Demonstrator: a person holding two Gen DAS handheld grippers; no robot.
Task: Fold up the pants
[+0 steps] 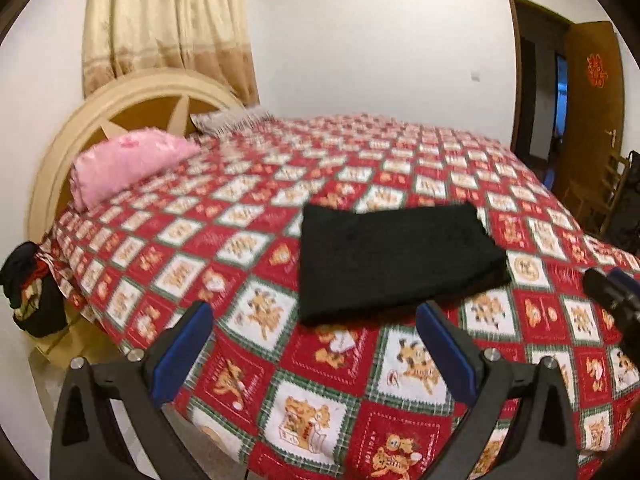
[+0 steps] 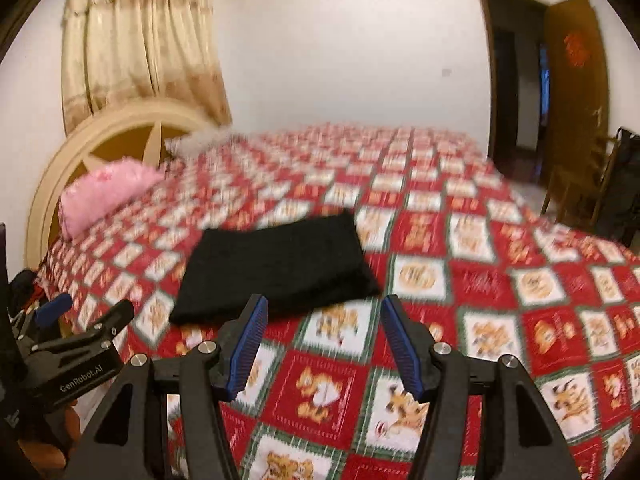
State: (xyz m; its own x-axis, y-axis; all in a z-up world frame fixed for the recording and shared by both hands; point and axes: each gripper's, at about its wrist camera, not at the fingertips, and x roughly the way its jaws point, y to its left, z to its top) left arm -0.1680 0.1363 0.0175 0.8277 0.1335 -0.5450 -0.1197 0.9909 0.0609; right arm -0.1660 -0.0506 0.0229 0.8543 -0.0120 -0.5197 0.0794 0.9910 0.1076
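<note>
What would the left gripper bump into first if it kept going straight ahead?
Probably the folded black pants. The left gripper is open and points across the bedspread at the pants' near edge. If it is angled down, it might brush the bedspread first; depth is hard to judge.
</note>
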